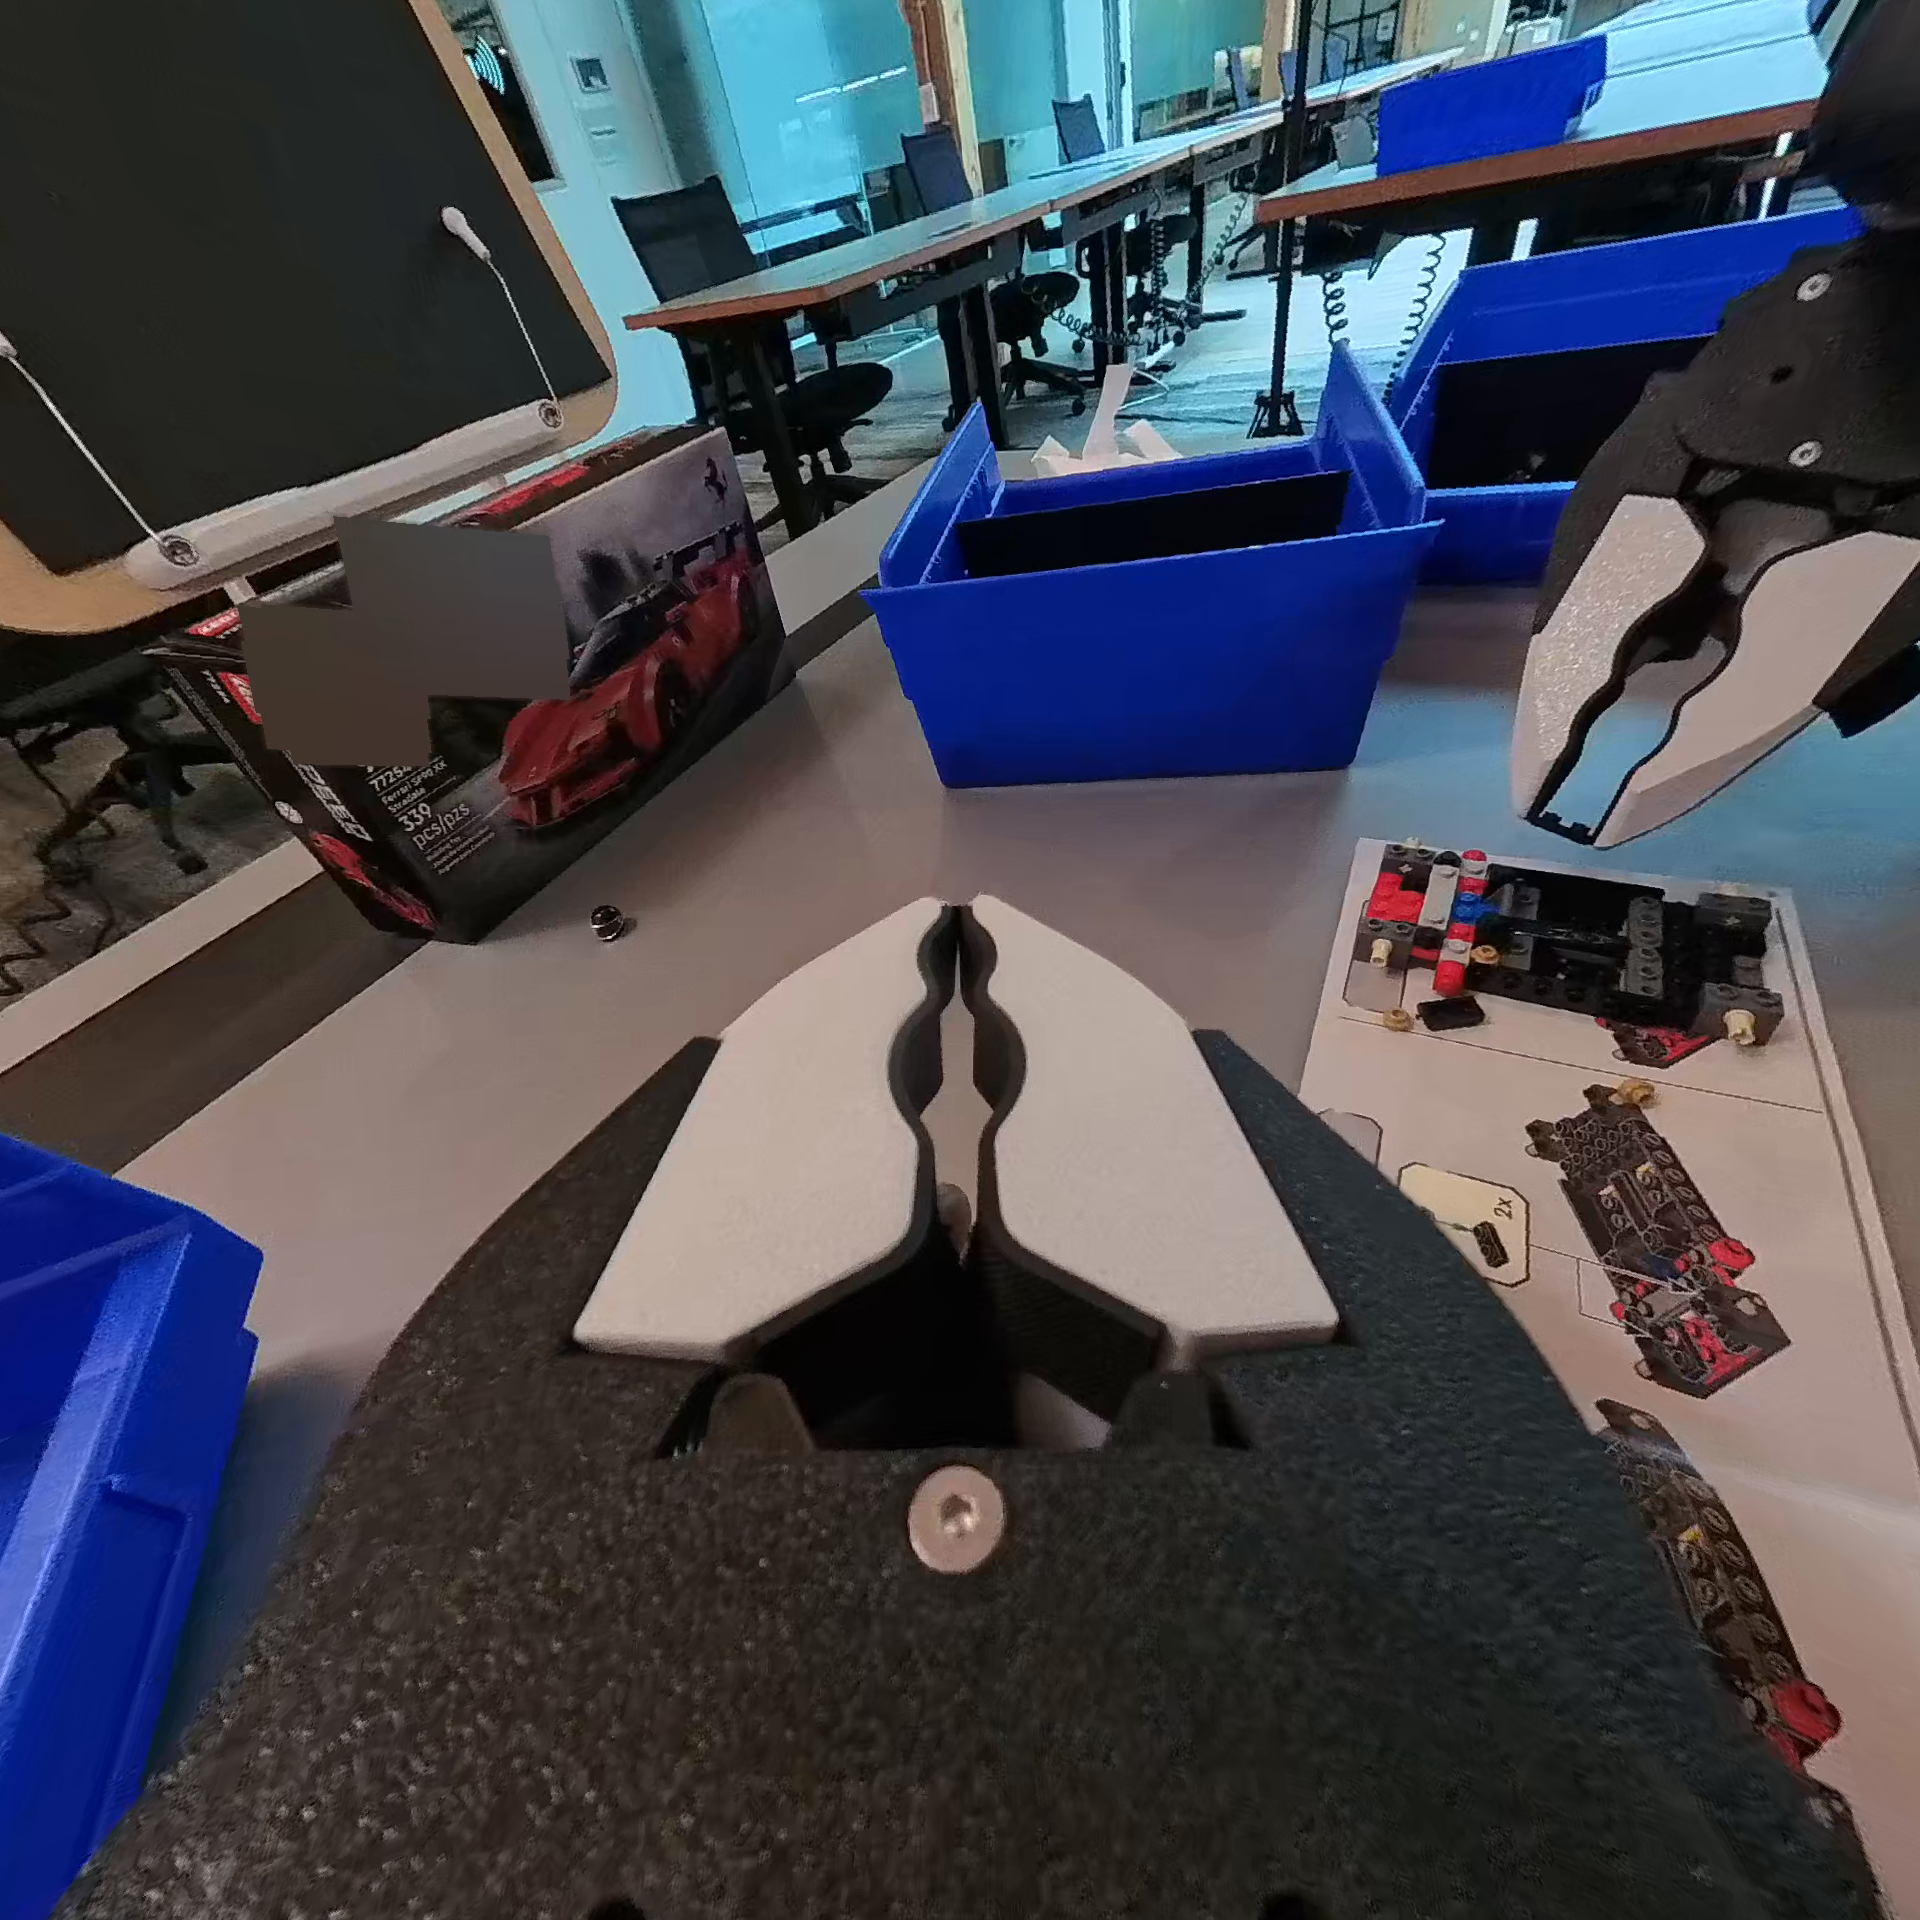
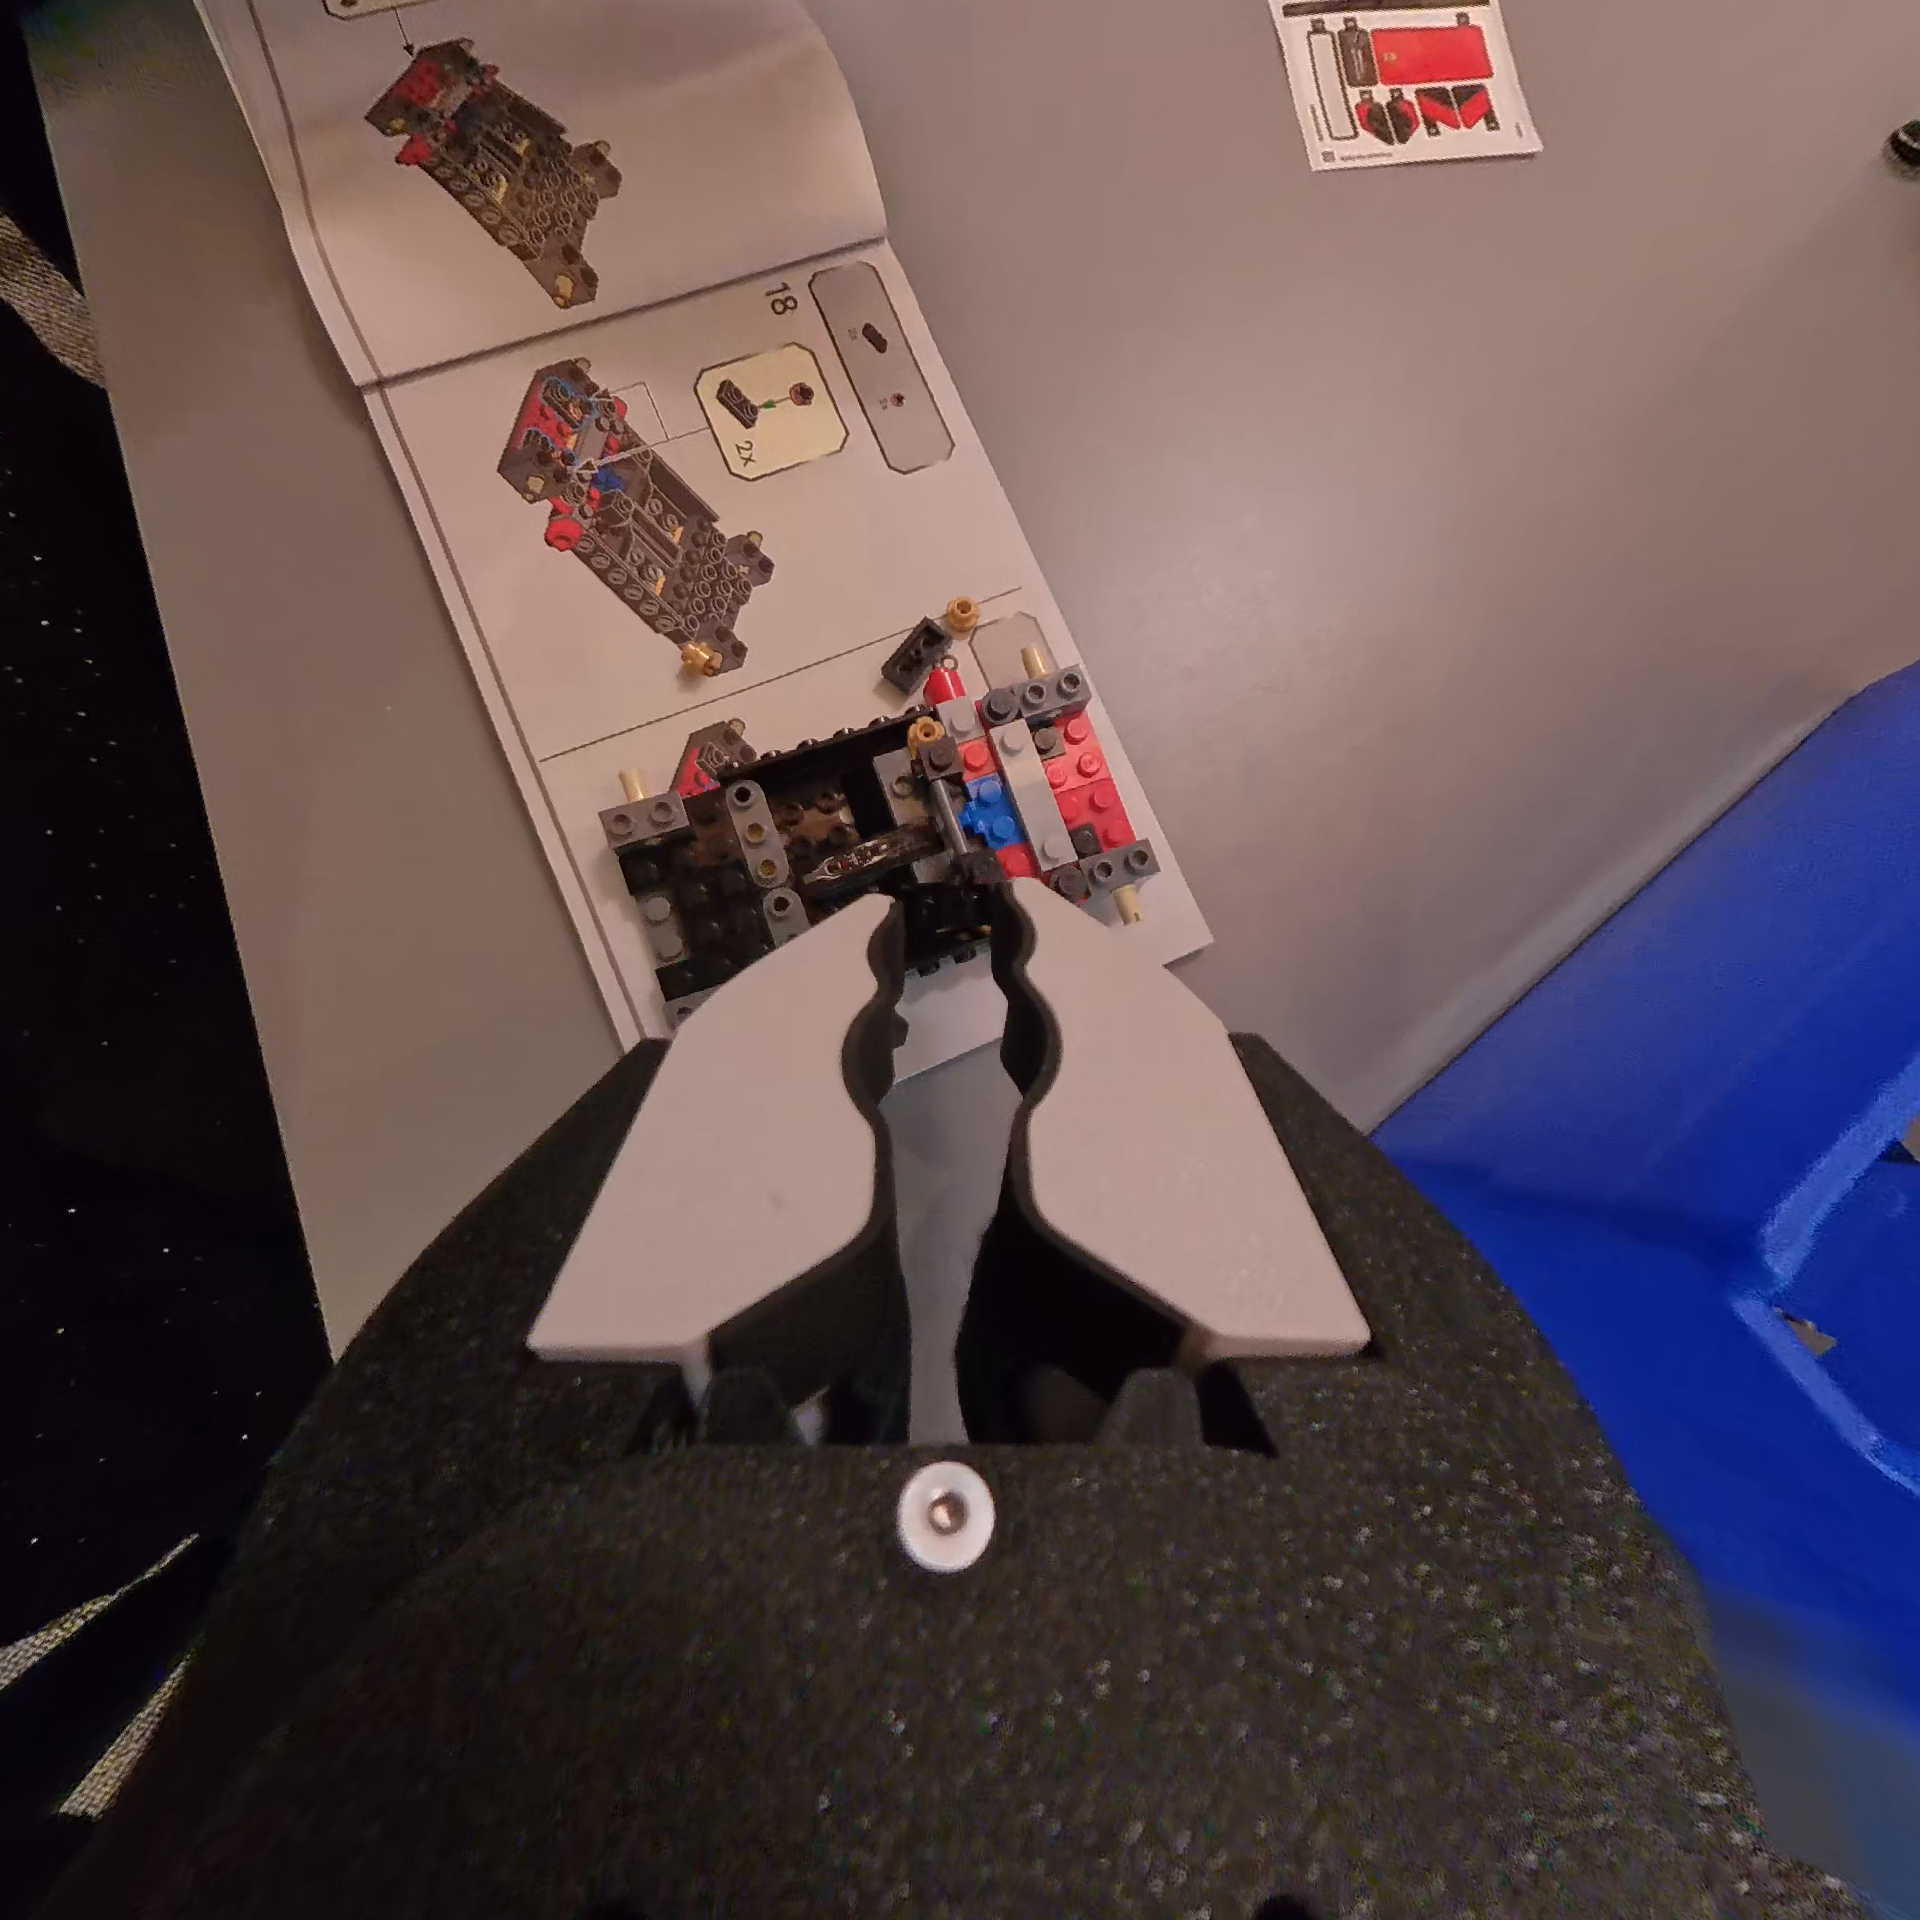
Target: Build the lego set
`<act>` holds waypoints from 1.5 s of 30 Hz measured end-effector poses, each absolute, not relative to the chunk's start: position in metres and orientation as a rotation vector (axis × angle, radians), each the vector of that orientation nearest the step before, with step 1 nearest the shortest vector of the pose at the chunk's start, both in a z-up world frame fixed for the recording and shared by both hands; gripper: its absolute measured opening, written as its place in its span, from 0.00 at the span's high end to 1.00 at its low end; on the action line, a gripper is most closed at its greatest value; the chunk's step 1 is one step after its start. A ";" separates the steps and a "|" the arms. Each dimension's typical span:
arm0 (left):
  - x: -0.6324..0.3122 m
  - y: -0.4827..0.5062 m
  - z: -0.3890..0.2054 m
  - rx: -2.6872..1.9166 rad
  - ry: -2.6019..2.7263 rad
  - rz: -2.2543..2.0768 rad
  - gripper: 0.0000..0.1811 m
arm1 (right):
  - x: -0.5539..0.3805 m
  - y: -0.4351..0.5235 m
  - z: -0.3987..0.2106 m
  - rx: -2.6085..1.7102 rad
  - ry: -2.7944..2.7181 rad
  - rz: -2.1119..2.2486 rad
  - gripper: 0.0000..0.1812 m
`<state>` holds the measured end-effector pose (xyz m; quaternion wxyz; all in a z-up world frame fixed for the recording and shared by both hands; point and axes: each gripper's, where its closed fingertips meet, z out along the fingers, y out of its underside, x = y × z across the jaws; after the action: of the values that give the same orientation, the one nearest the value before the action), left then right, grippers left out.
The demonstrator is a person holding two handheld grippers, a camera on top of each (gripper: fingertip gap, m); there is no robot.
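A partly built lego car chassis (image 1: 1558, 945), black and grey with red and blue bricks at one end, lies on the open instruction booklet (image 1: 1704, 1164). A loose dark plate (image 1: 1449, 1013) and a tan round stud (image 1: 1400, 1018) lie beside it. My left gripper (image 1: 961, 909) is shut and empty, low over the table to the left of the booklet. My right gripper (image 1: 1569, 823) hovers just above the chassis (image 2: 831, 831). In the right wrist view the right gripper (image 2: 948, 902) has its jaws a little apart, over the chassis's near edge, with nothing held. The plate (image 2: 920, 655) and stud (image 2: 963, 611) lie beyond the chassis.
The lego box (image 1: 540, 675) stands at the far left, with a small black round piece (image 1: 608, 922) near it. Blue bins stand at the back (image 1: 1143, 665), back right (image 1: 1621, 312) and near left (image 1: 94, 1455). A sticker sheet (image 2: 1403, 78) lies on the grey table (image 2: 1351, 520). My hands' fingertips stand some 20 cm from each other. The loose dark plate (image 1: 1449, 1013) is about 7 cm from my right fingertips and 20 cm from my left. It is also in sight in the right wrist view (image 2: 922, 658).
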<state>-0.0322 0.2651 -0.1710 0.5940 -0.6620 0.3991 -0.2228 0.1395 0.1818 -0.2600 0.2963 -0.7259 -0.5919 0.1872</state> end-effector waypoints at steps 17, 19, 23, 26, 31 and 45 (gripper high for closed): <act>-0.024 0.258 -0.180 -1.561 1.003 -0.544 1.00 | 0.144 0.180 -0.260 -1.939 -1.593 0.469 0.91; -0.023 0.257 -0.182 -1.563 1.021 -0.544 1.00 | 0.143 0.180 -0.261 -1.938 -1.598 0.470 0.91; -0.021 0.256 -0.185 -1.569 1.044 -0.541 1.00 | 0.145 0.181 -0.262 -1.943 -1.603 0.453 0.91; -0.019 0.254 -0.188 -1.571 1.066 -0.544 1.00 | 0.144 0.181 -0.260 -1.936 -1.594 0.466 0.91; -0.016 0.252 -0.190 -1.568 1.093 -0.542 0.99 | 0.142 0.181 -0.261 -1.934 -1.596 0.470 0.91; -0.016 0.250 -0.190 -1.565 1.103 -0.549 0.99 | 0.138 0.179 -0.265 -1.933 -1.612 0.474 0.91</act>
<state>-0.0160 0.2502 -0.1900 0.5438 -0.6595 0.4646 -0.2312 0.1375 0.1794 -0.2646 0.2861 -0.7232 -0.6030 0.1773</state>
